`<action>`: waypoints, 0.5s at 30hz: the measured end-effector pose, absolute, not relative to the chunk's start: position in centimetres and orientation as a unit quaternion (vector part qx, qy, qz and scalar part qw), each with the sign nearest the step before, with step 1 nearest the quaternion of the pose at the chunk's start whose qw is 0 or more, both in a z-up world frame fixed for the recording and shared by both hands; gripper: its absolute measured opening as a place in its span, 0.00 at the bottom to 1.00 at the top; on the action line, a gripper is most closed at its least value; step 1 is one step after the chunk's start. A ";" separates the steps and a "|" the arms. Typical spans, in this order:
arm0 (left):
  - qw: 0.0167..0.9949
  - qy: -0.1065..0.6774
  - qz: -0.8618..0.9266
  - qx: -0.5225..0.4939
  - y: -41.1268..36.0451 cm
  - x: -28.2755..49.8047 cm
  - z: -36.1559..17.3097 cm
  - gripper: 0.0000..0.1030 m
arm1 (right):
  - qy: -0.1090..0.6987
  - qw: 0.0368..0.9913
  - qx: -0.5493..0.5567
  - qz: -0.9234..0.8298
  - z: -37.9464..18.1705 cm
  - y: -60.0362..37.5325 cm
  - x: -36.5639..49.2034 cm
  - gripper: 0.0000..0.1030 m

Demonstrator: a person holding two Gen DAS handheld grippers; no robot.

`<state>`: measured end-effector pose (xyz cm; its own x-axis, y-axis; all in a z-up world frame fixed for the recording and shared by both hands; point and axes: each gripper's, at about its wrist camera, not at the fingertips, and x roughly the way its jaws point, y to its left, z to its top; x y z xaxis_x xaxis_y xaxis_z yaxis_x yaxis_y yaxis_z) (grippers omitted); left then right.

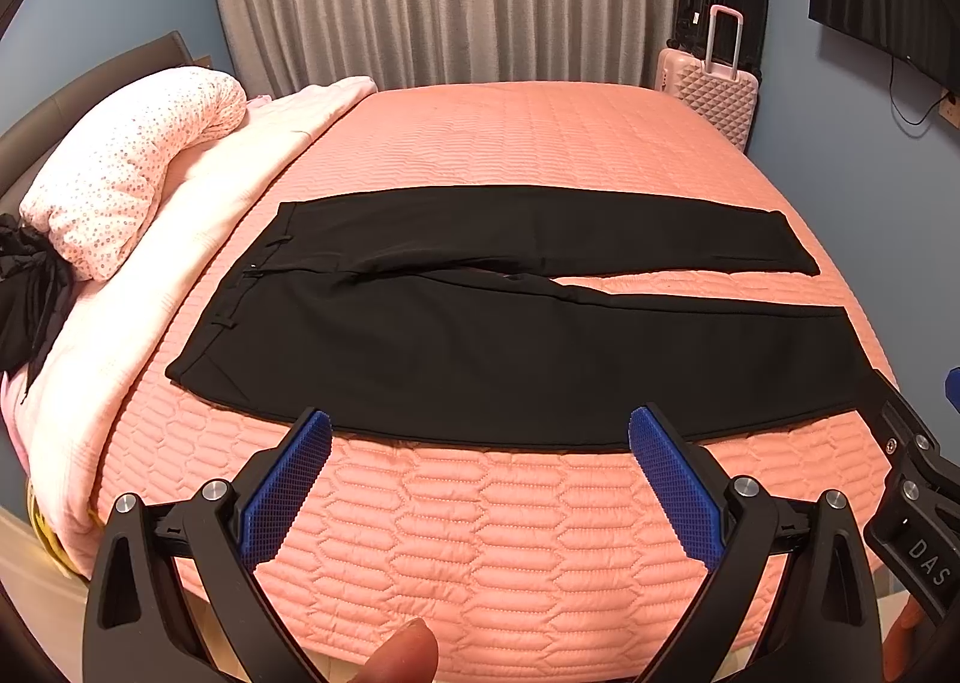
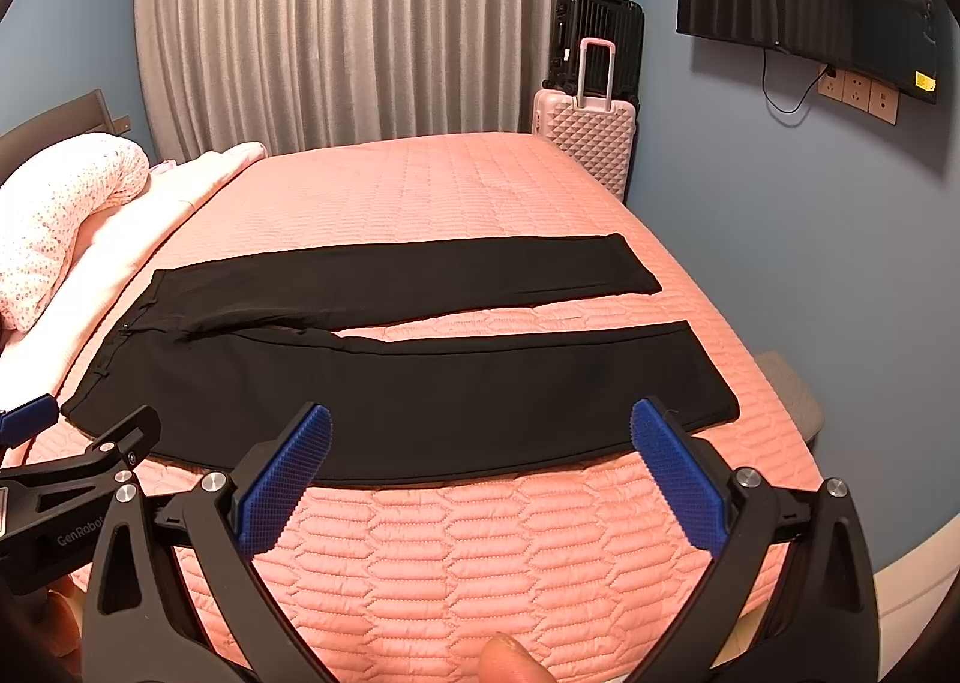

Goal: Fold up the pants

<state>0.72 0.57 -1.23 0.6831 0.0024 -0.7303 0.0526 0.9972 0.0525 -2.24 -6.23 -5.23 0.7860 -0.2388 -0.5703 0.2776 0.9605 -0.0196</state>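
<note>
Your black pants [image 1: 480, 335] lie flat and unfolded across the pink quilted bedspread [image 1: 510, 143], waistband toward the pillow [image 1: 126, 161] on your left, the two legs parted in a narrow V and running out to the right edge of the bed. Your left gripper [image 1: 480, 473] hangs over the bare quilt just short of the near leg's long edge, its blue pads [image 1: 288, 491] spread wide and holding nothing. Your right gripper [image 2: 480, 473] is likewise spread wide and empty, further right along that same edge near the cuff end.
</note>
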 end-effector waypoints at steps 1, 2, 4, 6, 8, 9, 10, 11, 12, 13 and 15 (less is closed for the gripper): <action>0.917 0.398 -0.013 0.034 0.5 0.7 -1.3 0.95 | 0.297 0.944 0.033 -0.136 -5.2 -6.2 -2.3 0.96; 0.916 0.399 -0.013 0.034 0.5 0.8 -1.3 0.95 | 0.298 0.944 0.033 -0.137 -5.2 -6.2 -2.3 0.96; 0.917 0.398 -0.013 0.034 0.5 0.7 -1.3 0.95 | 0.297 0.944 0.033 -0.137 -5.2 -6.2 -2.3 0.96; 0.917 0.398 -0.012 0.034 0.4 0.7 -1.4 0.95 | 0.297 0.944 0.033 -0.137 -5.2 -6.2 -2.3 0.96; 0.917 0.398 -0.013 0.034 0.4 0.7 -1.4 0.95 | 0.298 0.944 0.033 -0.137 -5.2 -6.2 -2.3 0.96; 0.917 0.398 -0.013 0.035 0.4 0.7 -1.4 0.95 | 0.297 0.944 0.033 -0.137 -5.2 -6.2 -2.2 0.96; 0.917 0.398 -0.014 0.035 0.4 0.7 -1.4 0.95 | 0.297 0.944 0.032 -0.137 -5.2 -6.2 -2.3 0.96; 0.917 0.398 -0.014 0.035 0.5 0.7 -1.3 0.95 | 0.297 0.945 0.033 -0.136 -5.2 -6.3 -2.3 0.96; 0.917 0.398 -0.014 0.034 0.5 0.7 -1.3 0.95 | 0.297 0.944 0.033 -0.137 -5.2 -6.2 -2.2 0.96; 0.917 0.397 -0.014 0.034 0.4 0.6 -1.3 0.95 | 0.297 0.944 0.033 -0.137 -5.2 -6.3 -2.3 0.96; 0.917 0.397 -0.014 0.034 0.5 0.7 -1.3 0.95 | 0.297 0.944 0.034 -0.137 -5.2 -6.2 -2.3 0.96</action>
<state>0.66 0.47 -1.32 0.6845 0.0018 -0.7290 0.0526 0.9973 0.0518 -2.30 -6.24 -5.22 0.7863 -0.2389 -0.5698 0.2793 0.9600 -0.0170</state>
